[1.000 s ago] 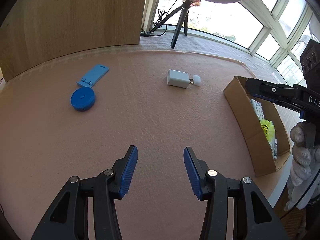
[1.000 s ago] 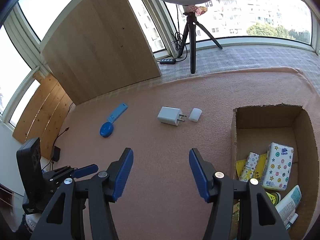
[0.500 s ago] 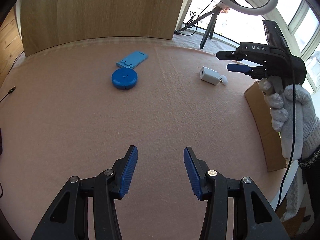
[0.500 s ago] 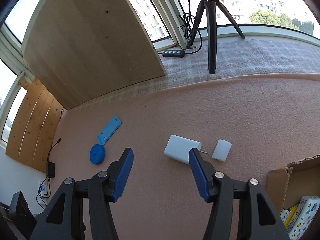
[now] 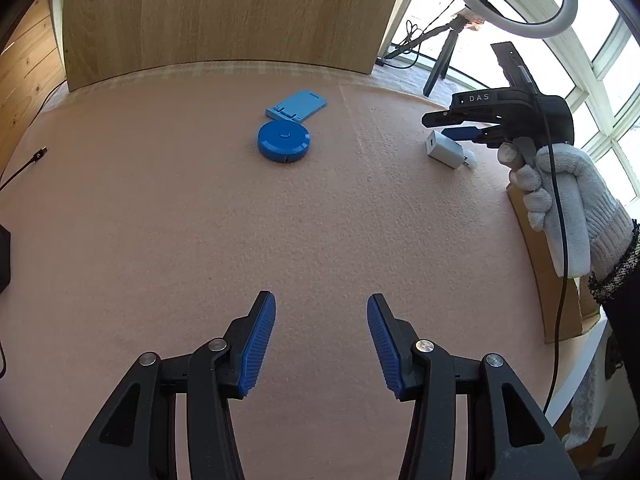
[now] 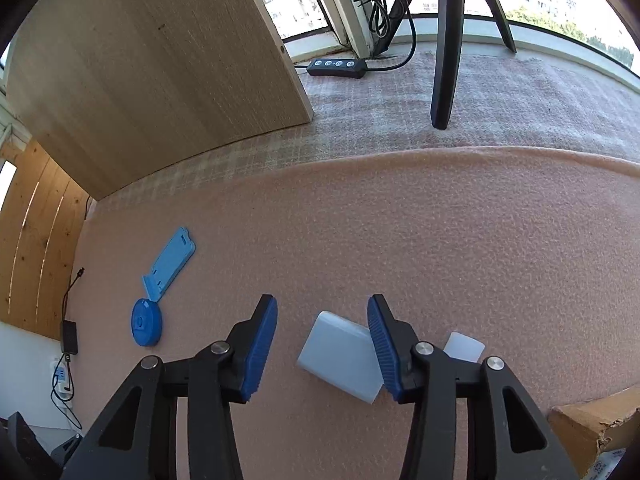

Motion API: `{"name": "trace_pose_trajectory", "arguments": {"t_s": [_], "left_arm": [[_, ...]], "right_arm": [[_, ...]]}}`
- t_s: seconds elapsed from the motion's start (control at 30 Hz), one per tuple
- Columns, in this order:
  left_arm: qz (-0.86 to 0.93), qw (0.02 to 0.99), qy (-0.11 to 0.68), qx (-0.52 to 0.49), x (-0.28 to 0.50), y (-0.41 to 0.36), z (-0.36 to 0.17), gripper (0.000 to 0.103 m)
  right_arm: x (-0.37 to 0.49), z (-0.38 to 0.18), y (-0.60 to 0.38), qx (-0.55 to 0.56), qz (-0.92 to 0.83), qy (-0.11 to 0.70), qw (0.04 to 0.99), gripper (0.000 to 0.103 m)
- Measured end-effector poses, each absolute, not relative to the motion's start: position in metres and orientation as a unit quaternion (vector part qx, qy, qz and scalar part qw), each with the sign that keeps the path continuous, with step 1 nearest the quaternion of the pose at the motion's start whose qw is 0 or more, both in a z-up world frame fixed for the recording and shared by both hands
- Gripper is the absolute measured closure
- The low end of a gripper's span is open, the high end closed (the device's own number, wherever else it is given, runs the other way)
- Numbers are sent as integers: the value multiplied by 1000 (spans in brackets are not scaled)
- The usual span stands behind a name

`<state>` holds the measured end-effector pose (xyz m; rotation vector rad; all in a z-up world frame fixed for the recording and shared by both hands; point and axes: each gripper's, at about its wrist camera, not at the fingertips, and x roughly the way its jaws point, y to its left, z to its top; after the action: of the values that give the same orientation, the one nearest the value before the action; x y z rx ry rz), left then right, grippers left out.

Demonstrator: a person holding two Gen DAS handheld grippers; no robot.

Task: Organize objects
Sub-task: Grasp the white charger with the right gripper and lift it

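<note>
The white charger (image 6: pixel 340 356) lies on the table (image 6: pixel 440 248) between the right tongs (image 6: pixel 322 344), beside the right-hand pad. Those tongs have just been closing and stand spread, not pinching it. The left tongs (image 5: pixel 321 344) hang spread over bare table.

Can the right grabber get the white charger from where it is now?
Probably yes. The right gripper hangs right over the white charger, jaws just closing, gap still showing on the left side. Nothing blocks it.

The right gripper (image 6: pixel 322 344) comes down from above the cardboard box (image 6: pixel 592 416) to the white charger (image 6: pixel 340 356), which now sits between its narrowing jaws, untouched by the left pad. The left gripper (image 5: pixel 321 340) swings leftward, bringing the blue disc (image 5: pixel 283 142) nearer centre.
</note>
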<state>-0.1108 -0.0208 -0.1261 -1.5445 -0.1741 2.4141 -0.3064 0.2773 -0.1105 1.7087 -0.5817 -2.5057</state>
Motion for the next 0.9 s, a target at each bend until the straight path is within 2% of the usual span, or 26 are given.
{"name": "trace_pose_trajectory", "arguments": {"t_s": [0.13,0.6,0.9], "left_arm": [[832,138,-61,-534,-112,-20,-126,52],[830,156,-52,-533,-115,-6,-126,52],[826,174,-34,-536,-108,5,-127,52]], "right_arm": [[-301,-116,279,561,-801,-207,25,68],[-256,-124,255,571,-784,-240,35,69],[-202,-132,224,563,-768,-303,42,70]]}}
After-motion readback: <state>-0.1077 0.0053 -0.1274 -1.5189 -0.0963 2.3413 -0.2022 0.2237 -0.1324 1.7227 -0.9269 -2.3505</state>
